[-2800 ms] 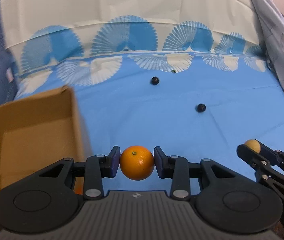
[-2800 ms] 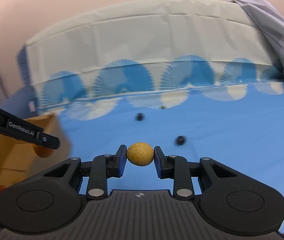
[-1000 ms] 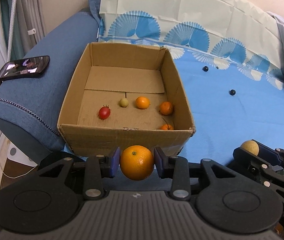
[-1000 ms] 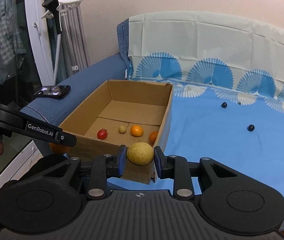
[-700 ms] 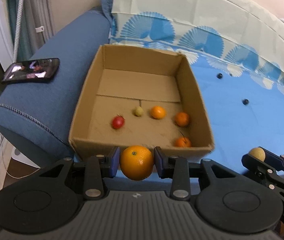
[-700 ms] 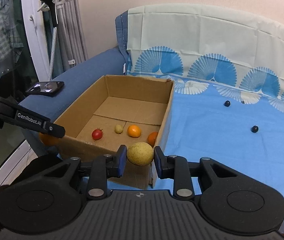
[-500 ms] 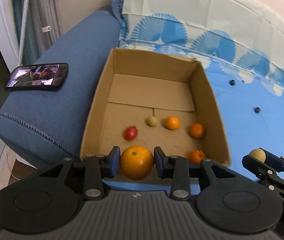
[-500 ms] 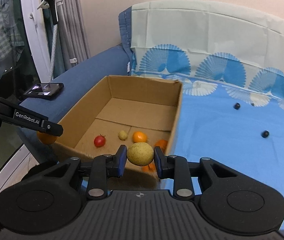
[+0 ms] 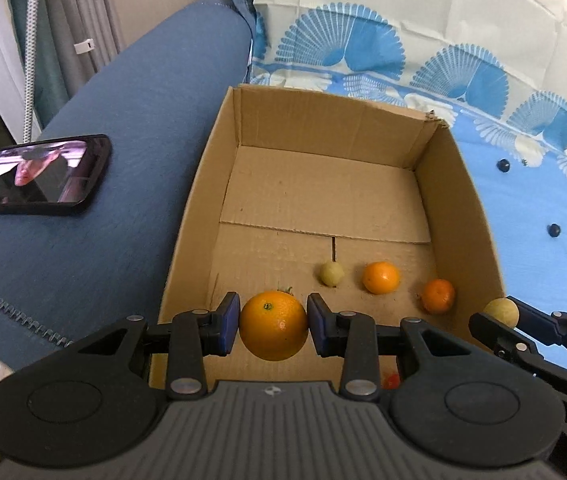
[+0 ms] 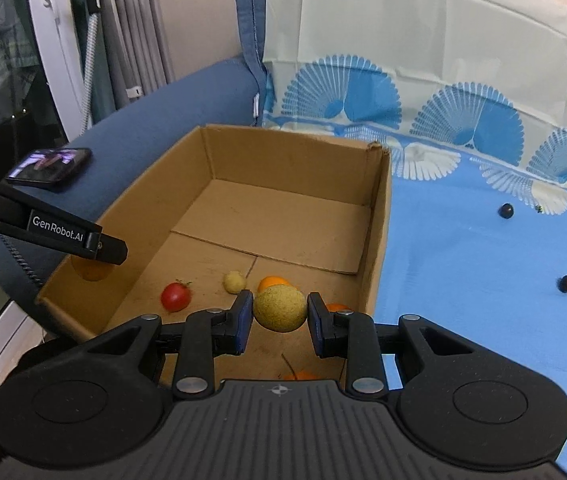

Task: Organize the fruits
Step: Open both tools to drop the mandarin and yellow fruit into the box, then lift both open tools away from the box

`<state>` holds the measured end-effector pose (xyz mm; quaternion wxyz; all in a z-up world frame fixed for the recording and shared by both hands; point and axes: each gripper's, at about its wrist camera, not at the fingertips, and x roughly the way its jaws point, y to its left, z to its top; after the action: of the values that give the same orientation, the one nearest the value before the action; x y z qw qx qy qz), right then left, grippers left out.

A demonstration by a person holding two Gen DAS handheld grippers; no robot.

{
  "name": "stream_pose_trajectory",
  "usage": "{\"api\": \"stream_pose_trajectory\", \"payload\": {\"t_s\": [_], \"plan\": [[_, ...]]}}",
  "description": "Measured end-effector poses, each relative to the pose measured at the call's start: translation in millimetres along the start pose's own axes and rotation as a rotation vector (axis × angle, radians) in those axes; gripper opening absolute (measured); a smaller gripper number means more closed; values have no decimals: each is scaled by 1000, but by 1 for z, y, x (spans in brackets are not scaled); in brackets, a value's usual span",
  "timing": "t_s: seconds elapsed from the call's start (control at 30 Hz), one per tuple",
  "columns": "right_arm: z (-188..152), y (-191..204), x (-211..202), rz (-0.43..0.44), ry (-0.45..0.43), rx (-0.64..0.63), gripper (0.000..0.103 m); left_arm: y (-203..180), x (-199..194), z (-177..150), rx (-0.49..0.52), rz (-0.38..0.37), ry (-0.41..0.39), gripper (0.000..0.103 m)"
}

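Observation:
My left gripper (image 9: 274,325) is shut on a large orange (image 9: 274,330) and holds it over the near left part of the open cardboard box (image 9: 219,136). My right gripper (image 10: 279,310) is shut on a yellow-green round fruit (image 10: 279,307) over the box's (image 10: 375,216) near right part; it also shows in the left wrist view (image 9: 501,312). On the box floor lie a red tomato (image 10: 175,296), a small pale fruit (image 9: 331,273), and small oranges (image 9: 381,277) (image 9: 437,295).
A phone (image 9: 41,174) lies on the blue sofa arm left of the box. Two dark small fruits (image 9: 503,165) (image 9: 554,230) lie on the blue sheet to the right. The sheet-covered backrest rises behind. A curtain and a window frame stand at far left.
Both grippers have moved forward, from in front of the box's near wall to over its inside, still holding their fruits. The box now looks closer and larger.

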<state>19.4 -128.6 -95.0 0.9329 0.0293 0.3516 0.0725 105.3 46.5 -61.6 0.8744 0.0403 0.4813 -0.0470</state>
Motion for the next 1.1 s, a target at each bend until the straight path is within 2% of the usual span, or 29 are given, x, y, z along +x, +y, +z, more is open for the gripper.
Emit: {"api": "stream_pose_trajectory", "payload": {"t_s": [0.37,0.67,0.7,0.73,0.77,0.8,0.87,0.97,1.1], "plan": [[3,-5,53,-2,75,-9,31,-7,55,10,37,47,52,41],[3,-4,75,11,116,-32,32,-3,79,10,50,58,75,43],[4,-4,76,19,119,-33,35,-4,80,11,54,50,76,60],[5,-4,76,22,118,-35,53,-3,79,12,53,41,73,73],[6,-3,74,18,111,-39,73,-3,75,13,46,37,59,97],[7,-2,70,14,101,-45,81,-3,69,13,37,35,34,102],[7,2,60,11,72,-73,87,-2,56,13,33,27,-10,103],[5,5,45,6,63,-104,95,-1,41,11,30,10,1,103],[1,5,24,-13,74,-68,100,1,19,0,16,31,8,103]]}}
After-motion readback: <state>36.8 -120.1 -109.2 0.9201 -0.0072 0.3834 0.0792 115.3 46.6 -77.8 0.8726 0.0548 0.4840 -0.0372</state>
